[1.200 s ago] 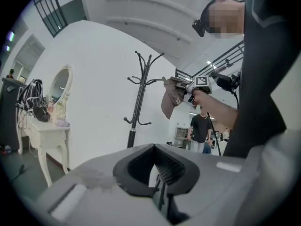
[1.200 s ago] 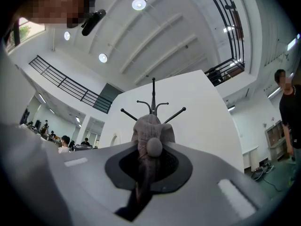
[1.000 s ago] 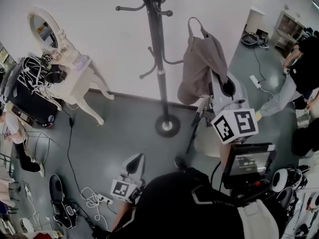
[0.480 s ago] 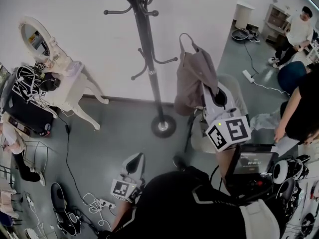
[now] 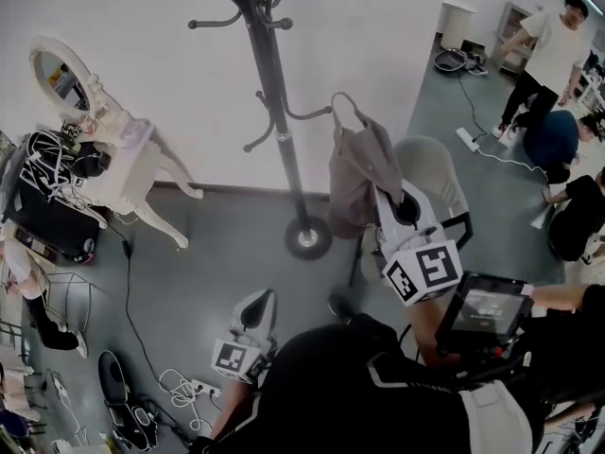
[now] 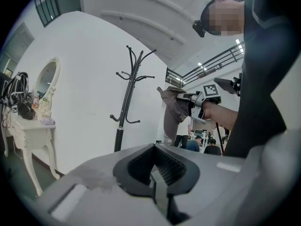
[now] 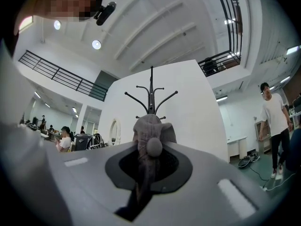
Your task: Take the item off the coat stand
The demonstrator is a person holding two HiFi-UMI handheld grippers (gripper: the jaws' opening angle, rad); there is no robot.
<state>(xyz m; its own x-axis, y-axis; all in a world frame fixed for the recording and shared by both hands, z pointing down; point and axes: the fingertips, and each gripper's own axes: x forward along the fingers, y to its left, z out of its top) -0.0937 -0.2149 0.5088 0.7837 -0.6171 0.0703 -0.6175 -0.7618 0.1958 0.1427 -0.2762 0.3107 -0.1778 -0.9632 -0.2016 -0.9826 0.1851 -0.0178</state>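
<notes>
Both claws were shut. The right claw (image 5: pixel 380 195) was clamped on the grey garment (image 5: pixel 354 170), which hung right of centre, clear of the coat stand (image 5: pixel 274 93). The left claw (image 5: pixel 257 301), at lower centre, held nothing.

This is looking like a big open lab hall with a mock home corner set up in it. A black coat stand (image 5: pixel 274 112) is standing against a white partition wall (image 5: pixel 378 26), with a white dressing table (image 5: pixel 128 159) and its oval mirror (image 5: pixel 61 74) sitting to the stand's left. Cables (image 5: pixel 175 381) are trailing over the grey floor (image 5: pixel 217 244) in front of the stand. People (image 5: pixel 546 50) are working to its right, and railed galleries (image 7: pixel 56 72) are running high up beyond it.
</notes>
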